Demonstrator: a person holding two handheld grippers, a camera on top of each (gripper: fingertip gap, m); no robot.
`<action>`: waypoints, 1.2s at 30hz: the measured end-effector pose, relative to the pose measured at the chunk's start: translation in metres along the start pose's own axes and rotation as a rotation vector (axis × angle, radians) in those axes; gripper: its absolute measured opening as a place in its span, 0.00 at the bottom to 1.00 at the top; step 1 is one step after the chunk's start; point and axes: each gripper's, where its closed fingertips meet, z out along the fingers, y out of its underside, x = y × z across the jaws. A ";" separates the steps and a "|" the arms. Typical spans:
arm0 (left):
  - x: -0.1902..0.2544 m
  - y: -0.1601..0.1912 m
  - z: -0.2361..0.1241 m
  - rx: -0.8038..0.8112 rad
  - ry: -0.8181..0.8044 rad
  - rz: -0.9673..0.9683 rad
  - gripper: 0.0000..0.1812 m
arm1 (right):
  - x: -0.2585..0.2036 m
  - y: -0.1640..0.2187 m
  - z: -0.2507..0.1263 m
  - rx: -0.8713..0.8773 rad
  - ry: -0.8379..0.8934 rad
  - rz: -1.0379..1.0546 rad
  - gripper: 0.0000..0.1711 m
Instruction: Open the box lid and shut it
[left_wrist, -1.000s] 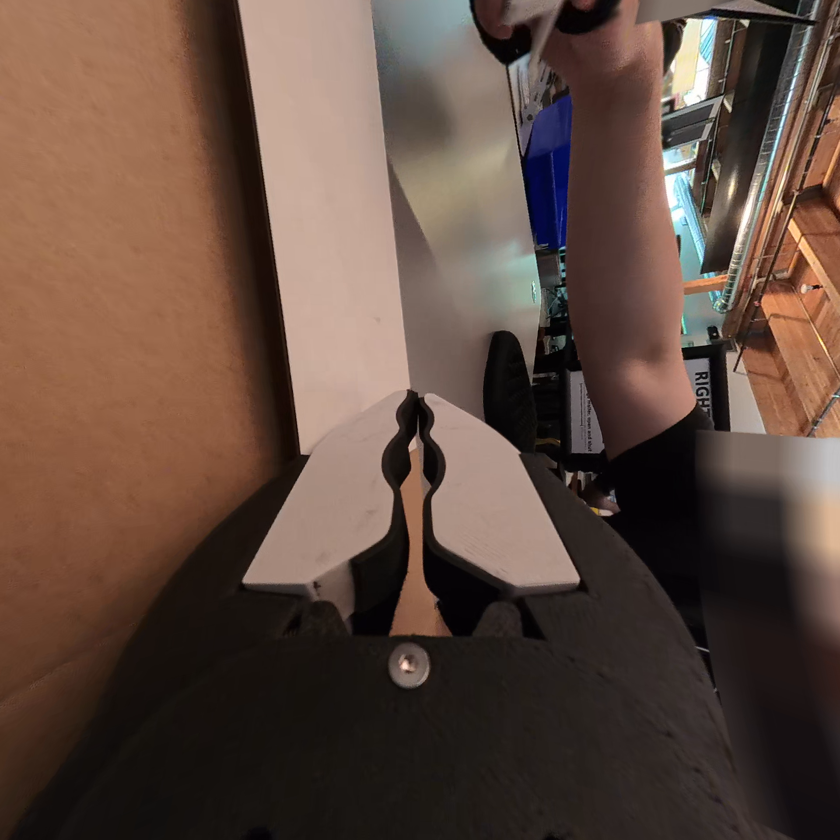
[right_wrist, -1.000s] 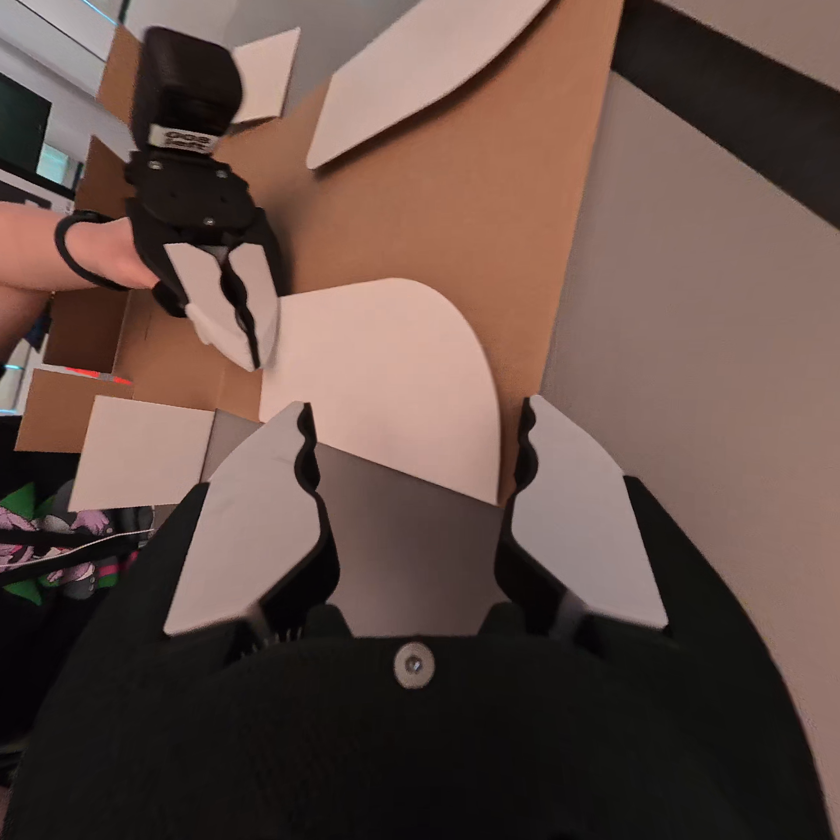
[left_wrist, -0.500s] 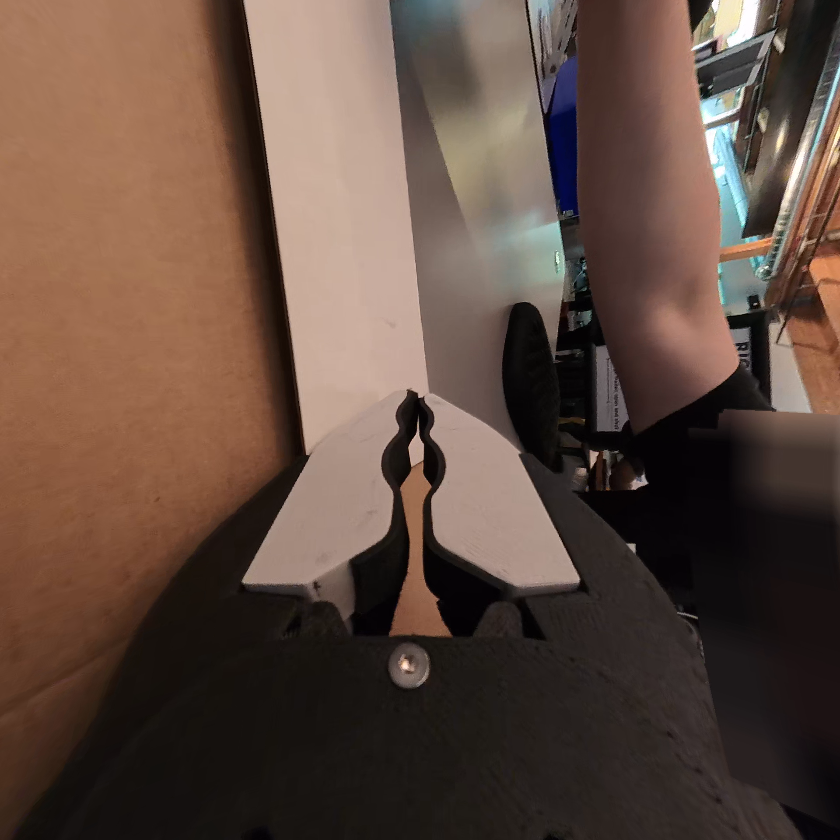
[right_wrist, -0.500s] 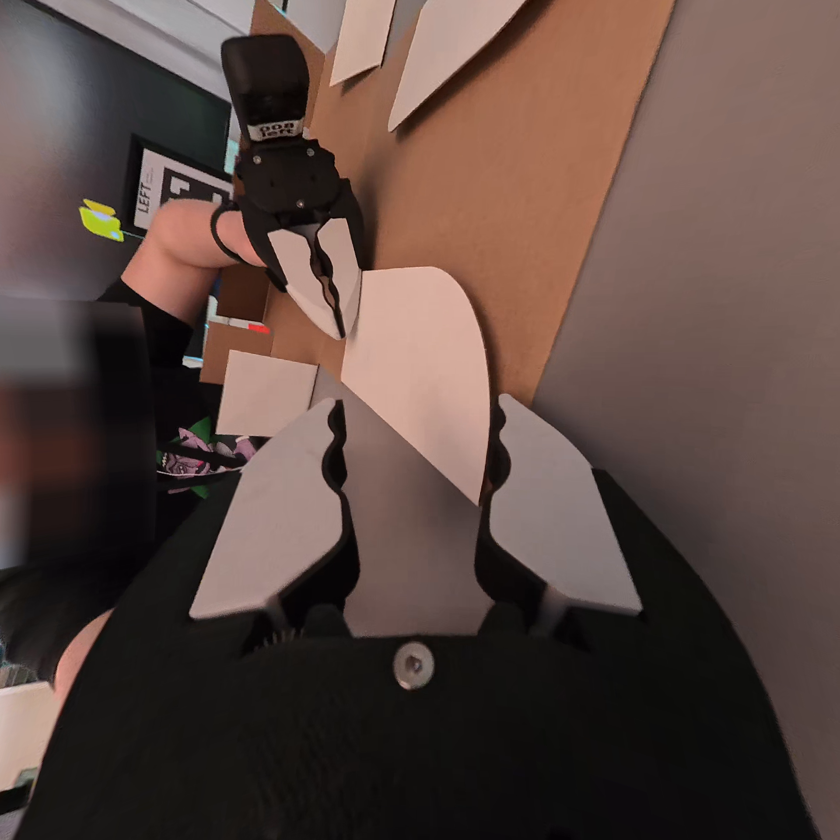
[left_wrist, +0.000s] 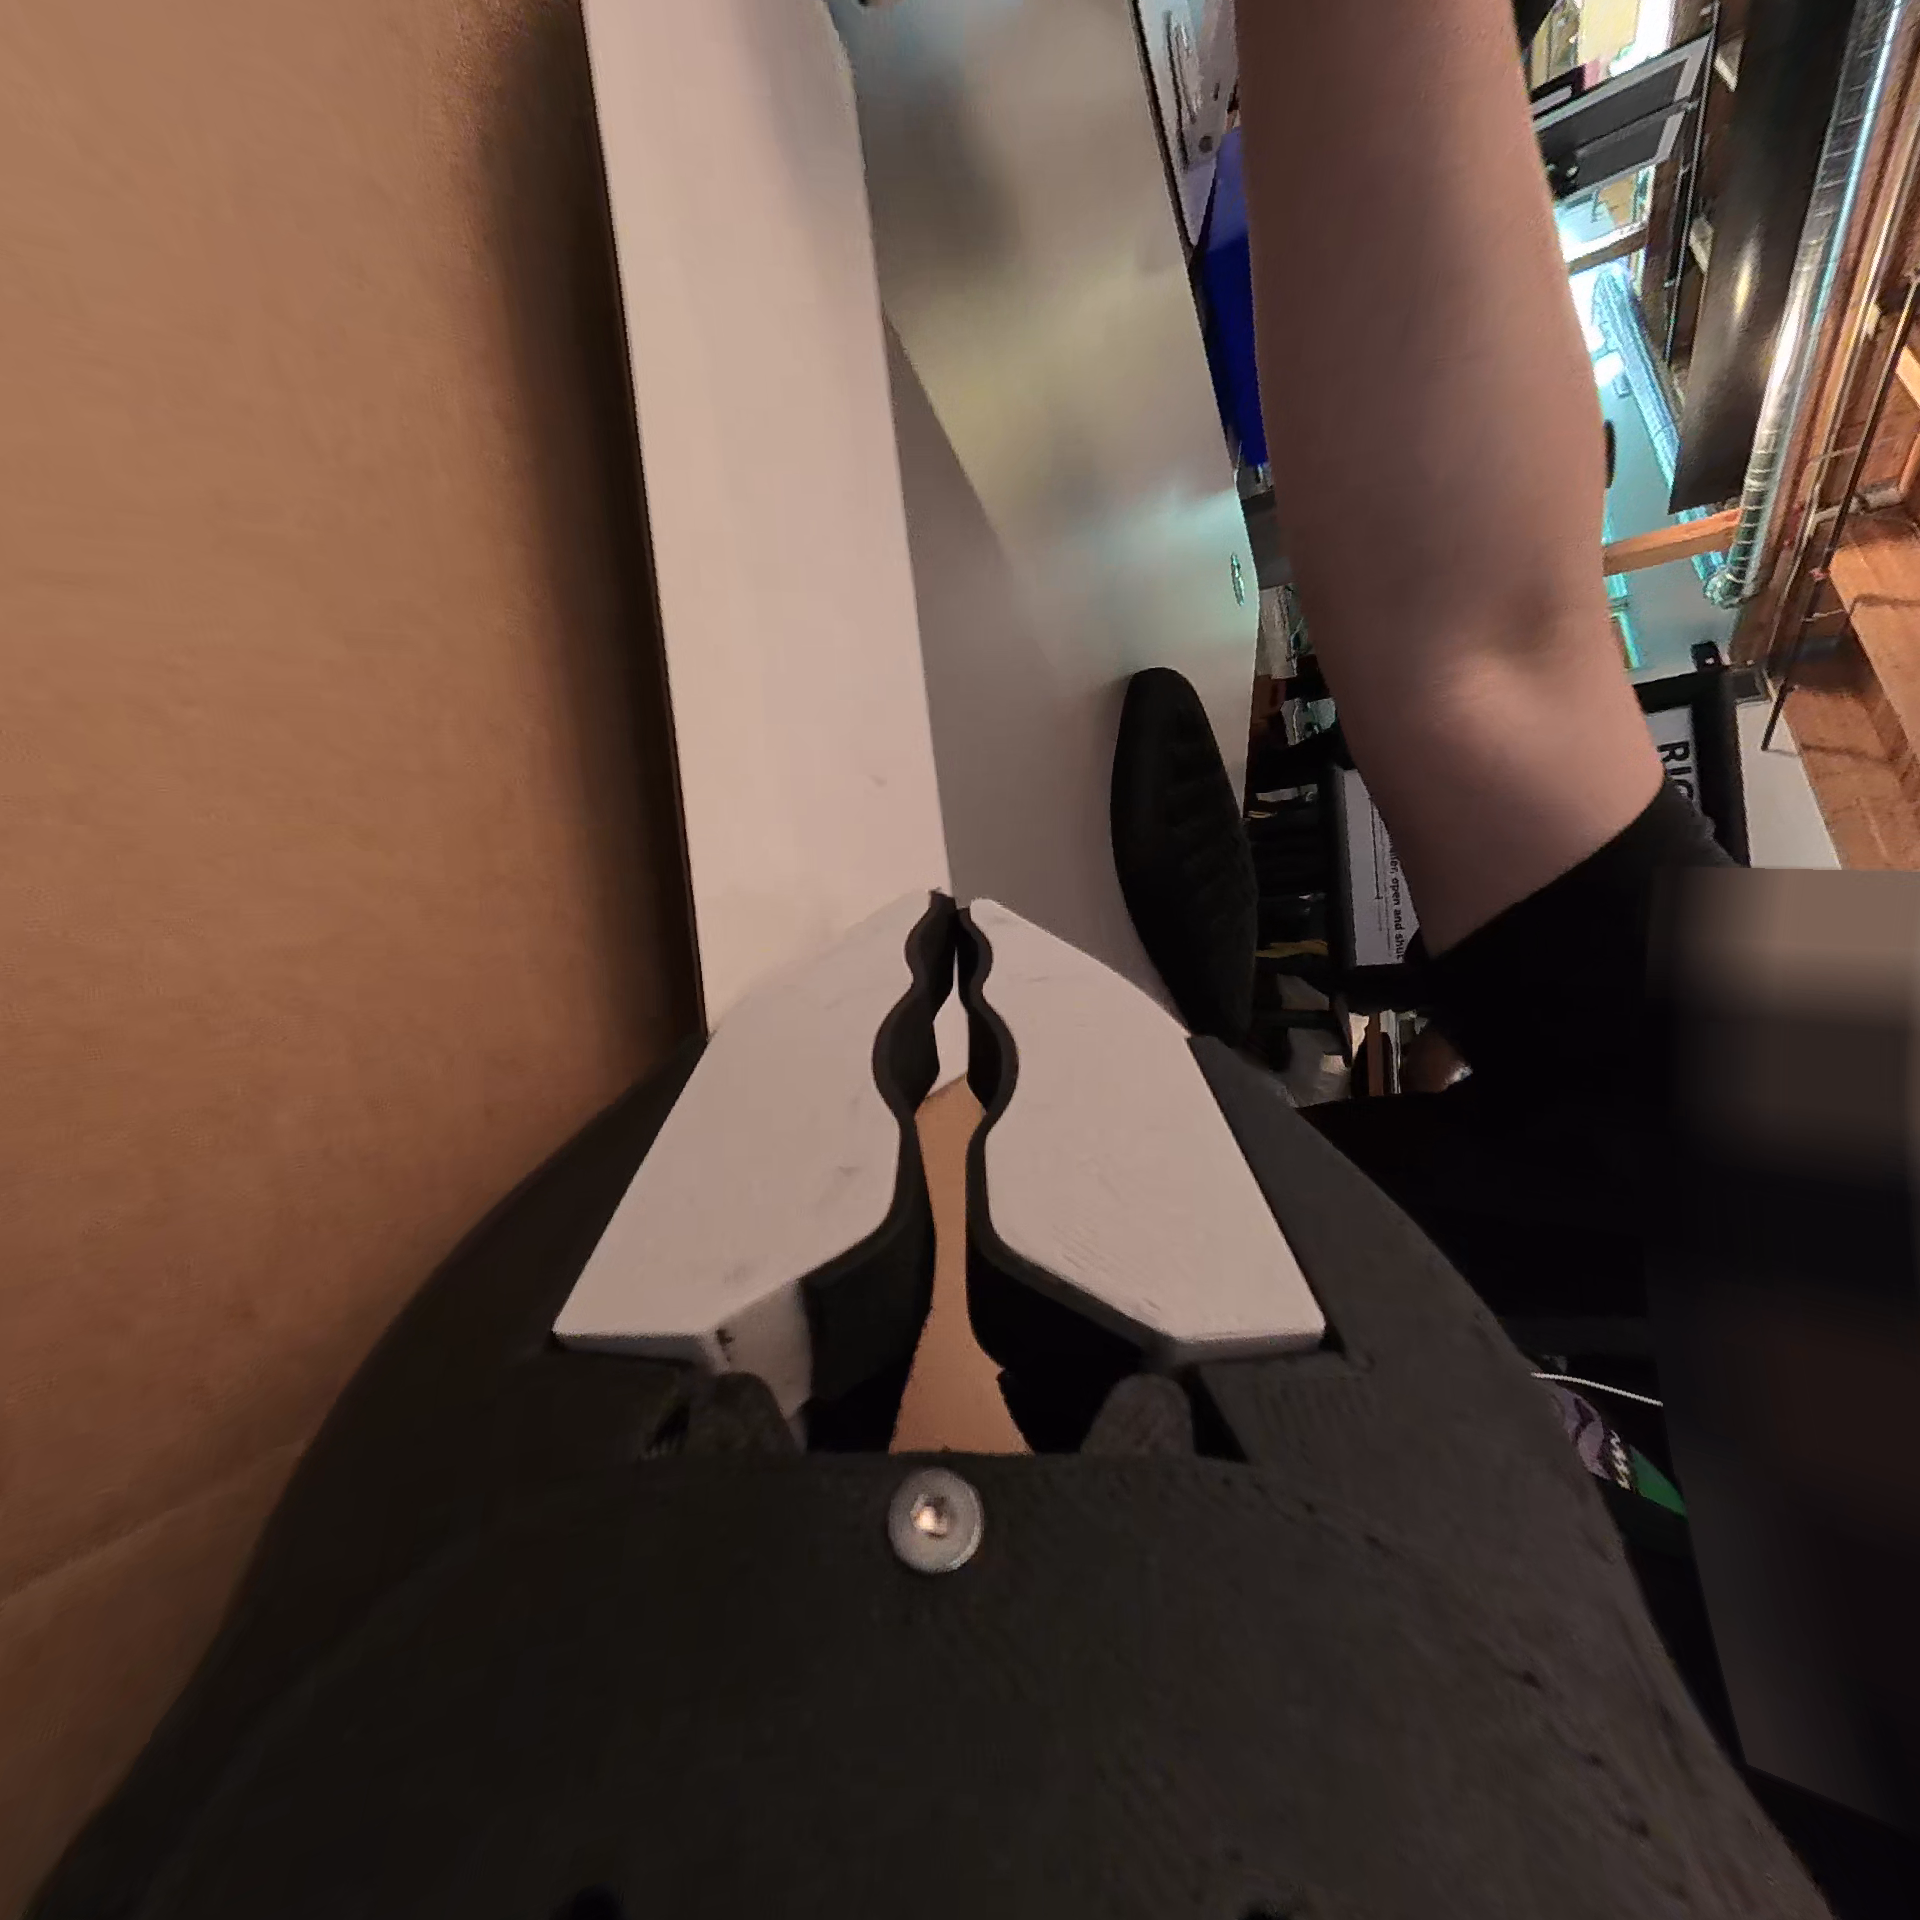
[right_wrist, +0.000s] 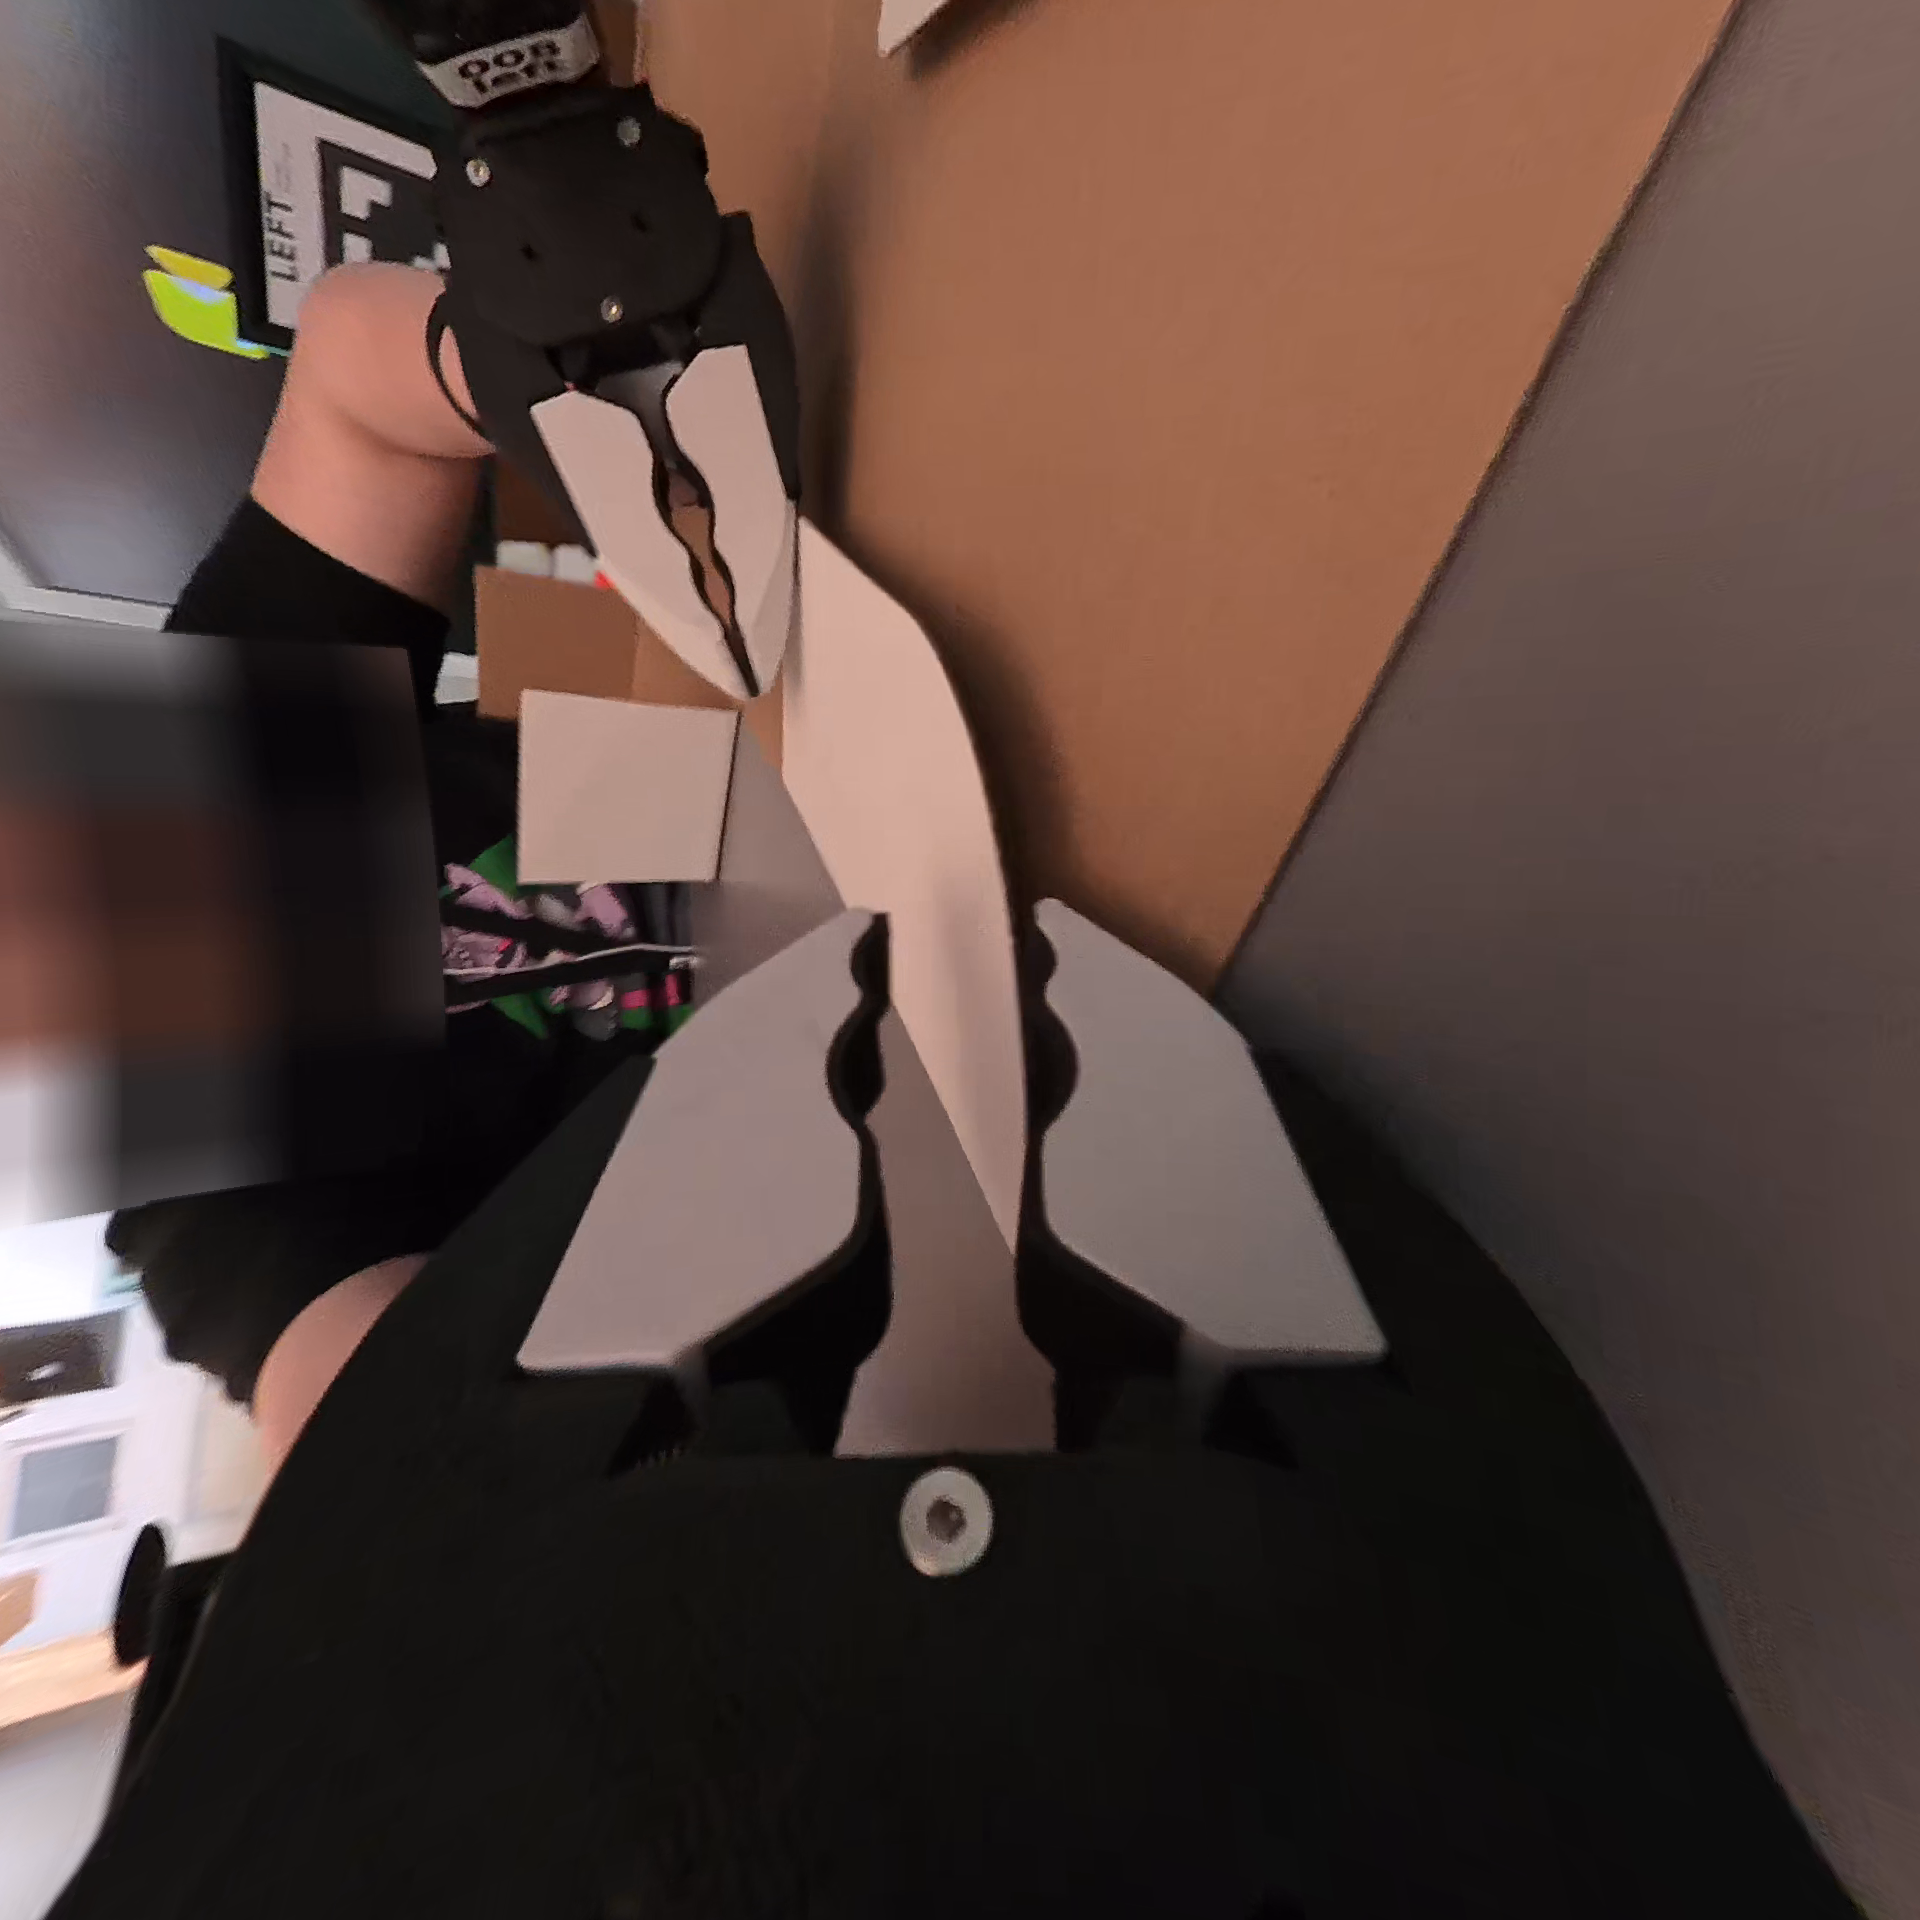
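Left wrist view: at 9 o'clock we see the brown cardboard box lid (left_wrist: 312, 623) filling the frame's left side, its white rounded flap (left_wrist: 769, 520) running from 12 o'clock down to the centre. Our left gripper (left_wrist: 954, 914) has its jaws pressed together on the flap's edge, tan cardboard showing in the slit between the white fingers (left_wrist: 748, 1174). Beyond the flap lies the grey worktop (left_wrist: 1039, 364), and at 2 o'clock a bare forearm (left_wrist: 1434, 416) ending in a black sleeve crosses the view.

Right wrist view: at 10 o'clock we see a framed sign (right_wrist: 312, 229) on the wall; at 11 o'clock the left gripper (right_wrist: 743, 675), held in a hand (right_wrist: 364, 384), pinches the upper end of the same flap (right_wrist: 894, 790). A smaller square white flap (right_wrist: 623, 790) hangs at 9 o'clock. The rounded flap curves down to the centre, where our right gripper (right_wrist: 956, 925) straddles its lower end, jaws narrowly parted, one finger on each face; we cannot tell whether they touch it. Brown cardboard of the lid (right_wrist: 1195, 416) spans 12 to 2 o'clock, with the worktop (right_wrist: 1662, 831) at 3 o'clock.
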 end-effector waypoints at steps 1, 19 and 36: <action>-0.001 0.002 0.002 -0.007 -0.003 0.001 0.00 | -0.003 0.005 0.001 -0.016 -0.037 0.017 0.06; 0.045 0.021 -0.008 0.001 0.138 0.182 0.00 | -0.127 0.007 -0.004 -0.131 0.317 0.101 0.01; 0.029 0.040 -0.005 -0.096 0.164 0.123 0.00 | -0.176 -0.004 0.034 -0.333 0.709 0.098 0.02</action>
